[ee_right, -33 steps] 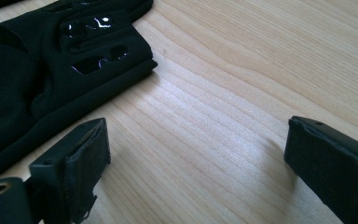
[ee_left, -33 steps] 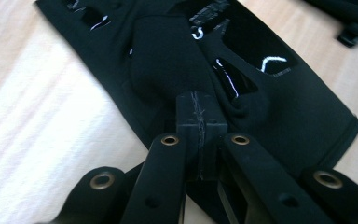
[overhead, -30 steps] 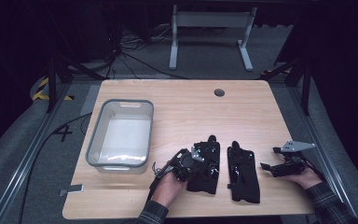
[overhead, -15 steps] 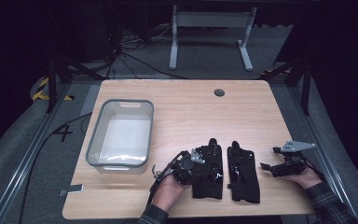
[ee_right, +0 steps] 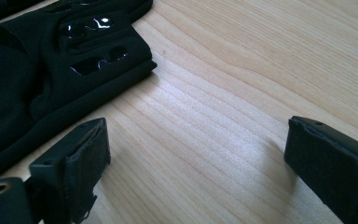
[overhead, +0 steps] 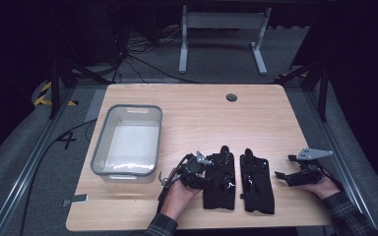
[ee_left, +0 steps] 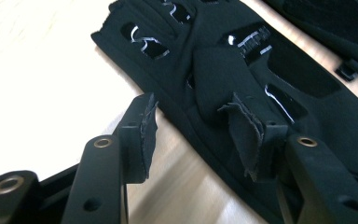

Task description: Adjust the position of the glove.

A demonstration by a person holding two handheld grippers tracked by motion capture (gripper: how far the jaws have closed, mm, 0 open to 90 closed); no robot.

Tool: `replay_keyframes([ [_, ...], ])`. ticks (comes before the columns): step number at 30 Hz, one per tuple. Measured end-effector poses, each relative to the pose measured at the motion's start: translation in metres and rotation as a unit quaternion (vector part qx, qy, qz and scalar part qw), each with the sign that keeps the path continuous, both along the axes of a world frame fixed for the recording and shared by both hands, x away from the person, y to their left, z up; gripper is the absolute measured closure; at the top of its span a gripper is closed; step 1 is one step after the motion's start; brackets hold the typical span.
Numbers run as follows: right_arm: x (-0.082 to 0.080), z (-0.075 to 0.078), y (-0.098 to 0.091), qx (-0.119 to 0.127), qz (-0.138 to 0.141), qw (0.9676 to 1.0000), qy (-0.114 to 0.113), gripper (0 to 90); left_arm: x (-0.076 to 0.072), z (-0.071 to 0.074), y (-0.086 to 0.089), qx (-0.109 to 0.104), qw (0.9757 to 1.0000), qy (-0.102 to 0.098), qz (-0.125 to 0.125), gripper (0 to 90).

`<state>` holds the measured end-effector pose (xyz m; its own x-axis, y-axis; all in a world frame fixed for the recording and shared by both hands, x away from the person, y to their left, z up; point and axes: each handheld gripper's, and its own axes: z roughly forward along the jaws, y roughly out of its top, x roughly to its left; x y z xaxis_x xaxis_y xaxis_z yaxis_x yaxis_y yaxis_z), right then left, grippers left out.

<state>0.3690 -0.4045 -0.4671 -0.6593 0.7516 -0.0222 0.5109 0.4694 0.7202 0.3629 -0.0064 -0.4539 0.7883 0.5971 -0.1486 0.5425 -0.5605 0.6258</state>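
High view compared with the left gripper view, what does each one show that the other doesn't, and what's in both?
High view: the clear bin, the table's round hole and the right gripper, open, beside the gloves. Left gripper view: frayed pads on the left gripper, whose jaws have just been opening with the left glove edge between them, unpinched, and its glossy patches. Both: the left glove, the right glove and the wooden table.

plaid sleeves (overhead: 345,210), black gripper (ee_left: 196,135), brass screws

Two black gloves (overhead: 237,181) (glossy patches) lie flat, side by side.
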Motion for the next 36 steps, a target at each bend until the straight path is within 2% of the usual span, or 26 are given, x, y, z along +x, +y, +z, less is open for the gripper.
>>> replay_keyframes([
  [4, 0.000, 0.000, 0.000, 0.000, 0.000, 1.0000, 0.000, 7.3, -0.002, -0.002, -0.004, 0.013, 0.9998, -0.013, 0.002, 56.0],
  [8, 0.000, 0.001, 0.000, -0.002, 0.003, 1.0000, 0.001, 10.9, -0.005, -0.002, -0.007, 0.017, 0.9997, -0.017, 0.005, 68.8],
  [9, 0.000, 0.001, 0.000, -0.002, 0.003, 1.0000, 0.001, 10.9, -0.006, -0.002, -0.008, 0.020, 0.9996, -0.018, 0.006, 68.8],
  [11, -0.001, 0.005, -0.001, -0.001, 0.011, 0.9999, 0.010, 18.2, -0.008, -0.002, -0.010, 0.020, 0.9996, -0.018, 0.012, 75.7],
  [12, -0.001, 0.006, -0.002, 0.000, 0.010, 0.9998, 0.015, 18.3, -0.008, -0.002, -0.011, 0.019, 0.9996, -0.015, 0.014, 77.5],
  [13, -0.002, 0.008, -0.001, 0.004, 0.008, 0.9998, 0.017, 19.9, -0.008, -0.001, -0.011, 0.017, 0.9997, -0.011, 0.015, 79.3],
  [15, -0.006, 0.014, 0.000, 0.021, 0.016, 0.9996, 0.015, 29.3, -0.008, -0.001, -0.010, 0.014, 0.9997, -0.005, 0.020, 82.0],
  [17, -0.010, 0.018, 0.004, 0.038, 0.031, 0.9987, 0.016, 38.6, -0.007, -0.001, -0.009, 0.009, 0.9997, -0.001, 0.023, 83.4],
  [20, -0.018, 0.024, 0.014, 0.048, 0.066, 0.9966, 0.011, 57.6, -0.006, -0.001, -0.007, -0.001, 0.9997, 0.006, 0.024, 84.3],
  [26, -0.028, 0.020, 0.035, 0.035, 0.130, 0.9906, 0.026, 83.6, -0.006, 0.001, -0.006, -0.021, 0.9995, 0.016, 0.020, 84.8],
  [29, -0.028, 0.018, 0.039, 0.036, 0.144, 0.9885, 0.029, 88.8, -0.006, 0.003, -0.005, -0.033, 0.9991, 0.020, 0.019, 84.9],
  [35, -0.027, 0.011, 0.047, 0.019, 0.159, 0.9861, 0.045, 89.5, -0.005, 0.008, -0.003, -0.055, 0.9981, 0.026, 0.013, 85.0],
  [36, -0.027, 0.011, 0.048, 0.020, 0.160, 0.9859, 0.045, 89.5, -0.005, 0.011, -0.002, -0.064, 0.9975, 0.028, 0.007, 85.0],
])
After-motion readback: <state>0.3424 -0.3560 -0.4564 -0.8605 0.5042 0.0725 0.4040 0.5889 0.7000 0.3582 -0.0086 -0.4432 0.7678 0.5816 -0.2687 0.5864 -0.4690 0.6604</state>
